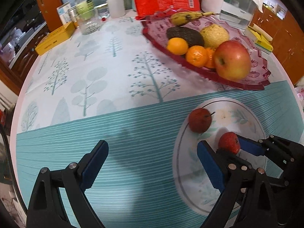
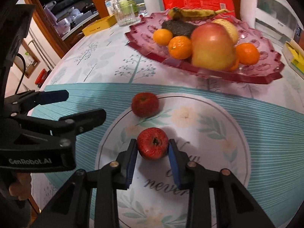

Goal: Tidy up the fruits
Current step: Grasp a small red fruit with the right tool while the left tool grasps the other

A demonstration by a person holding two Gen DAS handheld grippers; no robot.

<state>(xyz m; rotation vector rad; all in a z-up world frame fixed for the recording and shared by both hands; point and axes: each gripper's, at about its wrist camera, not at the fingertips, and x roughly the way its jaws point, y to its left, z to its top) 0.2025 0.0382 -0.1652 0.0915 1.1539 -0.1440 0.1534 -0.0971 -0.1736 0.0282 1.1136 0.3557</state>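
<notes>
Right tool is clamping a small red fruit over the worktop; left tool is gaping wide, holding nothing.

Two small red fruits sit on the printed circle of the teal mat. The nearer red fruit is round, rough-skinned, its dark calyx facing up, and it lies pinched between the blue pads of the right hand-held gripper. The farther red fruit rests on the circle's rim, apart from the first, with a thin stem sticking out. Behind them a pink glass tray carries a large red-yellow apple, three oranges, a dark avocado, a pale yellow fruit and a spotted banana.
</notes>
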